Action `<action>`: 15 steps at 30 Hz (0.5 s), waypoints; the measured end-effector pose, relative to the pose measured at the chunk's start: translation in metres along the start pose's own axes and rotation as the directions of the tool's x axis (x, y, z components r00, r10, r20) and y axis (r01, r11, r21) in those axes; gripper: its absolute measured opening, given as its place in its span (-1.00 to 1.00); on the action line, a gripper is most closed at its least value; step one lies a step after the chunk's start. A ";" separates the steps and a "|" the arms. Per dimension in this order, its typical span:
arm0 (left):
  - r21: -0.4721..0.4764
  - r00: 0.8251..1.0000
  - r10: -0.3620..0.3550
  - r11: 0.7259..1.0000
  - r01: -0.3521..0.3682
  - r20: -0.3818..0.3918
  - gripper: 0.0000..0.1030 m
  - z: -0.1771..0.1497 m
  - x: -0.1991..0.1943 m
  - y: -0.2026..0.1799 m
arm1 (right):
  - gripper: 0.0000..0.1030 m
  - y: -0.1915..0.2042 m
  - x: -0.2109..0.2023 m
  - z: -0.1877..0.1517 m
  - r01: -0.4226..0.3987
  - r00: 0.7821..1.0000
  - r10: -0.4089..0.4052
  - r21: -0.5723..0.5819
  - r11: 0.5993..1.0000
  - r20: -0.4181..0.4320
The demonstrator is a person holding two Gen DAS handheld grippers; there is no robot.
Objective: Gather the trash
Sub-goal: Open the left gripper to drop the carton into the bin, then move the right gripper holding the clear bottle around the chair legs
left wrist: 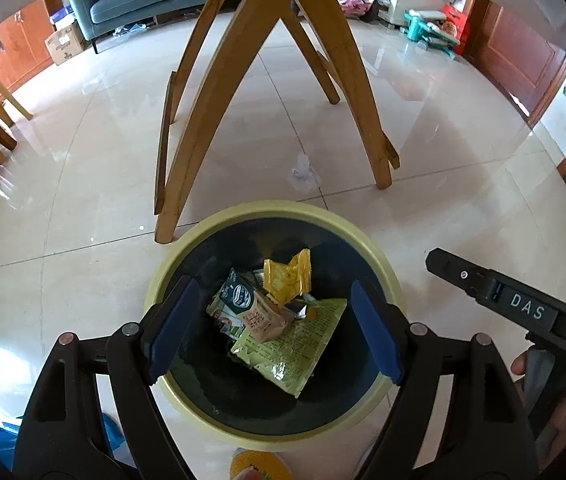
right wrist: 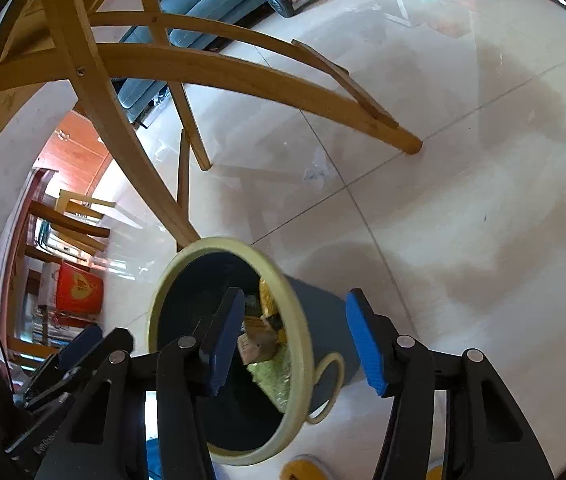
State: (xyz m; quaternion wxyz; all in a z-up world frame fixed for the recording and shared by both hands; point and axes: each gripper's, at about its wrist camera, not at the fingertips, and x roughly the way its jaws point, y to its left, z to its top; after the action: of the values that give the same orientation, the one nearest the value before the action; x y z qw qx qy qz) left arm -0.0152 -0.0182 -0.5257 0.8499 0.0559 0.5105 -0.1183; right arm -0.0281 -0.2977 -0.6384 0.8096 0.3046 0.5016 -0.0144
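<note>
Through the left wrist view, I am holding my left gripper directly over the mouth of the trash bin, fingers spread wide and gripping nothing, so whatever I carry there can fall straight in. Inside the bin, wrappers are piling up: a yellow packet standing toward the far wall, a dark green-and-brown packet lying across the middle, and a pale green bag flat against the near wall. Beyond the bin's far rim, a crumpled clear plastic scrap is lying on the floor tiles, between the wooden table legs. I judge it to be the next piece to collect. My right gripper is showing at the right edge, beside the bin.

Through the right wrist view, I am tilting my right gripper over the bin's right side, its fingers also spread and empty. One blue pad is hanging over the opening and the other is outside the wall, above the bin's ring handle. I take this as readiness, near the rim but apart from it. The plastic scrap is lying well beyond the rim, near a tile seam.
</note>
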 end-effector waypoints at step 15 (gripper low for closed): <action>-0.069 0.989 0.139 0.988 -0.135 0.043 0.48 0.031 0.044 0.017 | 0.04 -0.086 0.124 0.084 -0.007 1.000 0.007 0.040 0.999 -0.014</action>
State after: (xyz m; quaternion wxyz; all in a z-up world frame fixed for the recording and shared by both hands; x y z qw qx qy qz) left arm 0.0357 -0.0150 -0.5502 0.8693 0.0598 0.4886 -0.0440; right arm 0.0729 -0.3752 -0.7545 0.7997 0.3225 0.5061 -0.0194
